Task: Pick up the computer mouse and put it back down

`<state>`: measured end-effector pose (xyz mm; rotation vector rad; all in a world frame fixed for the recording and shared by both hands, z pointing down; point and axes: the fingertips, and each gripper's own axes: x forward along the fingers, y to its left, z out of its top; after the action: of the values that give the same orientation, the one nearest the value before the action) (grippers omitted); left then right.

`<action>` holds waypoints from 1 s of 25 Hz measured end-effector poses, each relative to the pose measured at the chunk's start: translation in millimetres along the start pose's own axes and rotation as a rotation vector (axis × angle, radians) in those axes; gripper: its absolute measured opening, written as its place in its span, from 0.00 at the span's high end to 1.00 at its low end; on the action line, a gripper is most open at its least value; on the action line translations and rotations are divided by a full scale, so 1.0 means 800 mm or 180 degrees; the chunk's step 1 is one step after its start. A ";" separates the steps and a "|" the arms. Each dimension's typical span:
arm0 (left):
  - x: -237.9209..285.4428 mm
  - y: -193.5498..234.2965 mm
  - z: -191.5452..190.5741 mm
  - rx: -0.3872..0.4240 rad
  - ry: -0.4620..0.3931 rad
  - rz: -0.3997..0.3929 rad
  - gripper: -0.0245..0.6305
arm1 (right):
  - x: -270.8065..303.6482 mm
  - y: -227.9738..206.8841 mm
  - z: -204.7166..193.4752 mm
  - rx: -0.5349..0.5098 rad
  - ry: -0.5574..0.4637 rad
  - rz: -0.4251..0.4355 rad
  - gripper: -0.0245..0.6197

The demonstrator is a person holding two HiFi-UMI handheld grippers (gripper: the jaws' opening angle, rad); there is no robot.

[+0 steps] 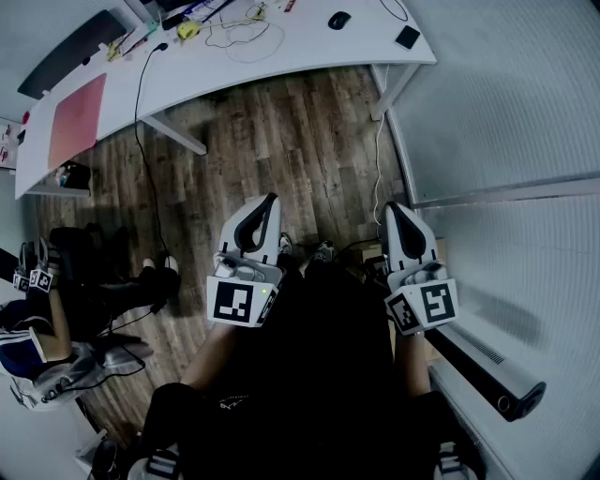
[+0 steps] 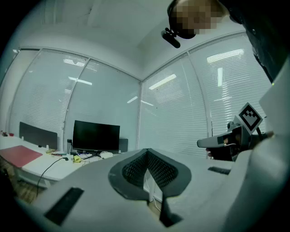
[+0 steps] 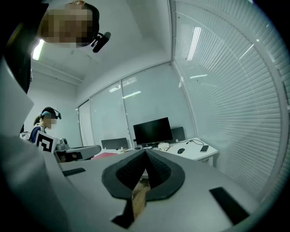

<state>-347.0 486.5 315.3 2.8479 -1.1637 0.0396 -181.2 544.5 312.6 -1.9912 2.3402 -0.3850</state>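
The black computer mouse (image 1: 339,20) lies on the white desk (image 1: 281,47) at the far side of the room, and it shows small in the right gripper view (image 3: 181,151). Both grippers are held level in front of the person, far from the desk, over the wood floor. My left gripper (image 1: 269,200) is shut with nothing in it, its pads meeting at the tip (image 2: 147,152). My right gripper (image 1: 392,207) is likewise shut and empty (image 3: 146,153). Each gripper shows at the edge of the other's view.
A black phone (image 1: 408,37) lies near the mouse, with cables and a yellow item (image 1: 189,30) further left. A monitor (image 3: 152,131) stands on the desk. A red mat (image 1: 77,117) lies on its left part. Another seated person (image 1: 37,328) is at left. Blinds cover the windows at right.
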 end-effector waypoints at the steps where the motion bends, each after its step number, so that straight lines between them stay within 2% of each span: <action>1: 0.003 -0.004 -0.002 0.0010 -0.0004 -0.0008 0.95 | -0.001 -0.004 -0.001 0.0001 -0.0005 0.0001 0.96; 10: 0.023 -0.040 -0.015 0.0024 0.0008 -0.0012 0.95 | -0.016 -0.037 -0.008 0.0047 -0.0003 0.0007 0.96; 14: 0.034 -0.050 -0.012 0.0035 -0.0020 0.0024 0.95 | -0.022 -0.049 0.001 0.0012 -0.0097 -0.0003 0.96; 25: 0.068 -0.049 -0.014 0.0035 0.0032 0.0104 0.95 | -0.007 -0.081 0.006 0.0030 -0.0032 -0.0083 0.96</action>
<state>-280.8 477.5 327.3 2.8347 -1.2121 0.0621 -116.9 540.1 321.3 -2.0164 2.3044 -0.3854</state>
